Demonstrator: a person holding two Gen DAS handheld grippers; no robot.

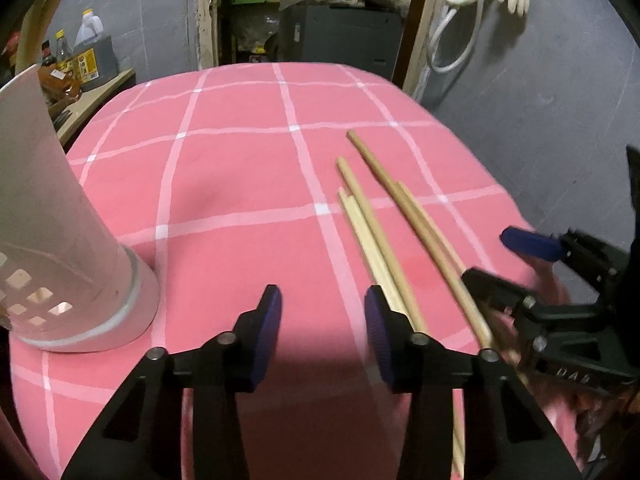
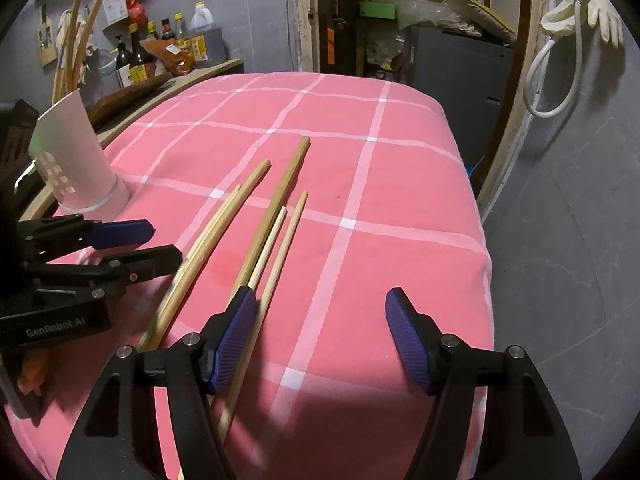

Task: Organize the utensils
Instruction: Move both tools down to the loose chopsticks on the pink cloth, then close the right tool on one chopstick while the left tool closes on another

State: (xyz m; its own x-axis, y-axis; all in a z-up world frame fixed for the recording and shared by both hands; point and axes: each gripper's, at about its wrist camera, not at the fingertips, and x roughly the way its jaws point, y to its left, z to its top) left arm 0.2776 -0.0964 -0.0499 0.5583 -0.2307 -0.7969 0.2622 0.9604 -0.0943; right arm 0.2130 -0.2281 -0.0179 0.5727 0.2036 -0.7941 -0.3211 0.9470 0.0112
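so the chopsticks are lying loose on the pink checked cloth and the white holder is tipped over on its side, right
Not quite. The chopsticks do lie loose on the pink checked cloth, but the white holder is standing upright on its base at the cloth's edge, not tipped over. The right wrist view shows it best, with several sticks already standing in it.

Left gripper (image 1: pixel 323 330) hovered with jaws apart over the pink checked tabletop (image 1: pixel 240 168), chopsticks (image 1: pixel 380 236) beside its right pad, white holder (image 1: pixel 60 240) left.

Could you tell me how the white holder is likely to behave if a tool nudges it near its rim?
The white holder is tall, narrow and looks like thin plastic, so probably light and apt to tip. The chopsticks standing in it may raise its balance point. On the pink cloth it may slide poorly.
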